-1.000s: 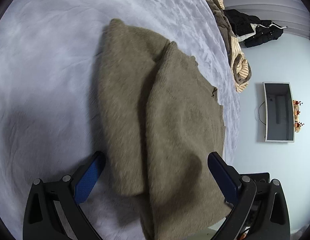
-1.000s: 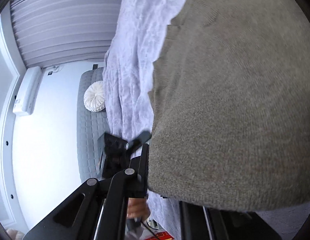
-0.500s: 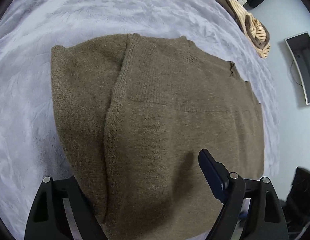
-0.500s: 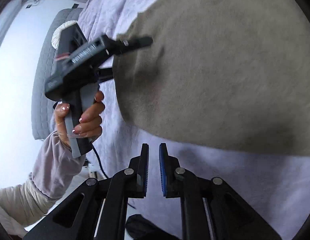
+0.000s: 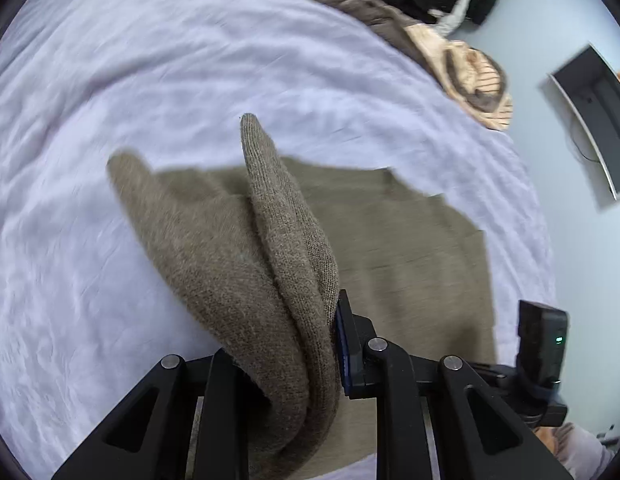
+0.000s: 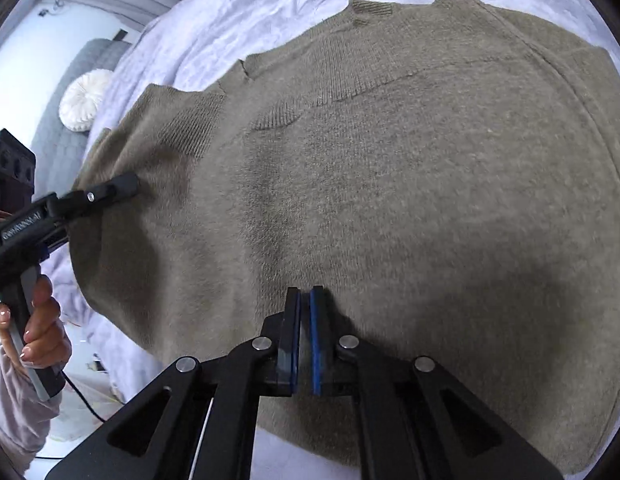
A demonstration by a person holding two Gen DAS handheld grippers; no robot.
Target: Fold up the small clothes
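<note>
The brown sweater (image 6: pixel 390 184) lies on the bed (image 5: pixel 190 60), filling the frame centre. It looks soft, light and floppy. The left tool (image 5: pixel 286 360) is closing on a bunched edge; the right tool (image 6: pixel 304 340) is closed, empty. Hold it at hems or folded edges.

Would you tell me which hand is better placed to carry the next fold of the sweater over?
Left, probably. The left tool is closing with a bunched fold of the brown sweater between its pads, raised off the bedspread. The right tool is shut, holding nothing, over the sweater's flat middle.
</note>
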